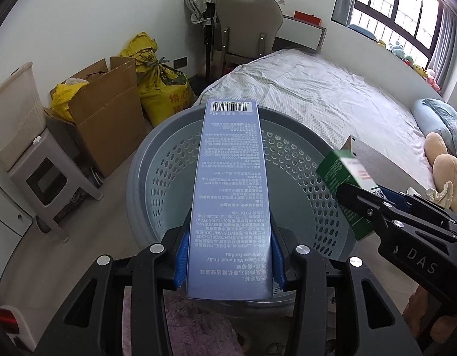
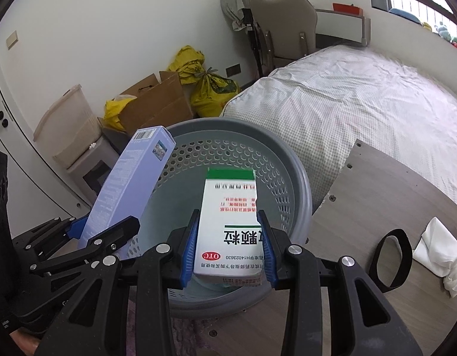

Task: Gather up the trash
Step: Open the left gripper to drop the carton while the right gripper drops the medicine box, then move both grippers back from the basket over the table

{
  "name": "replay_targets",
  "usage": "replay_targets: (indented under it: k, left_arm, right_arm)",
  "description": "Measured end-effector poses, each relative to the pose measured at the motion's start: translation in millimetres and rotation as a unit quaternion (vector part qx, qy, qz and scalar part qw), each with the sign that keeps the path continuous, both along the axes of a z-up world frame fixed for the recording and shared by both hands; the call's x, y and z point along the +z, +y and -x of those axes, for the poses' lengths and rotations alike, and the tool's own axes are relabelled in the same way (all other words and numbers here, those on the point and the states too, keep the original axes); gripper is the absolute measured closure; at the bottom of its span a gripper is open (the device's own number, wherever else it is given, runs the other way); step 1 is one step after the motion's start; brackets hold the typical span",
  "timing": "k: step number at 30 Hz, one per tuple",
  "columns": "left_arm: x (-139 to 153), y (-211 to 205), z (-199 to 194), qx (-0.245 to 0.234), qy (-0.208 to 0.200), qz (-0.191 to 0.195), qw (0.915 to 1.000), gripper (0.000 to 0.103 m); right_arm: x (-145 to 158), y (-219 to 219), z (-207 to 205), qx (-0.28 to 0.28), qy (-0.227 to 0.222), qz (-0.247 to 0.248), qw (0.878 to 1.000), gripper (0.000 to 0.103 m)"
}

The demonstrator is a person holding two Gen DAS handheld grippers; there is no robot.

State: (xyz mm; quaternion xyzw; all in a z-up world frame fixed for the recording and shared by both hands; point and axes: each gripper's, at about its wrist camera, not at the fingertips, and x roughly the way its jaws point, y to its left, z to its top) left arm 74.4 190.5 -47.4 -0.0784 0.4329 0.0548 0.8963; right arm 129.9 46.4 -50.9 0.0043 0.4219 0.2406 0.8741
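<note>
two boxes hang over the round grey basket (image 1: 157,160), each clamped in its own jaws. the left gripper (image 1: 228,255) pinches the long lilac toothpaste box (image 1: 231,184) near its lower end, the blue pads (image 1: 182,252) pressing both long sides; the box runs from the jaws toward 12 o'clock, its barcode end above the basket's far rim. in the right wrist view the same box leans up at 10 o'clock, over the basket's left rim.

the right gripper (image 2: 228,243) is closed on the white and green medicine box (image 2: 228,222), pads against its left and right faces, with the green-topped end pointing to 12 o'clock above the perforated bowl of the basket. a torn edge shows on the box's right side. from the left wrist camera this box appears at 3 o'clock, just over the basket's right rim.

neither box touches the basket as far as can be told. the basket sits on the floor between the bed (image 2: 362,98) at 2 o'clock and a cardboard box (image 1: 107,118) at 10 o'clock. a wooden surface (image 2: 376,207) lies at 3 o'clock of the basket, bearing a crumpled white tissue (image 2: 436,249) and a black ring (image 2: 391,261).
</note>
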Motion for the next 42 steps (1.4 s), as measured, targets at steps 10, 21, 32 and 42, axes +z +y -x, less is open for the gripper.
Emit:
replay_targets:
  k: [10, 21, 32, 42]
  left_arm:
    - [0.1, 5.3, 4.3, 0.008, -0.001, 0.004, 1.0, 0.051]
    - [5.1, 7.9, 13.4, 0.028, -0.008, -0.005, 0.9996, 0.041]
    - [14.5, 7.4, 24.0, 0.043, -0.018, -0.019, 0.9987, 0.035]
    - [23.2, 5.3, 36.0, 0.052, -0.026, -0.032, 0.9978, 0.033]
  right_arm:
    - [5.4, -2.6, 2.6, -0.006, -0.008, -0.006, 1.0, 0.059]
    - [8.4, -10.3, 5.4, -0.013, -0.012, -0.009, 1.0, 0.053]
    - [13.5, -16.0, 14.7, -0.016, -0.021, -0.009, 1.0, 0.048]
    - [18.3, -23.2, 27.8, -0.021, -0.03, -0.008, 0.999, 0.045]
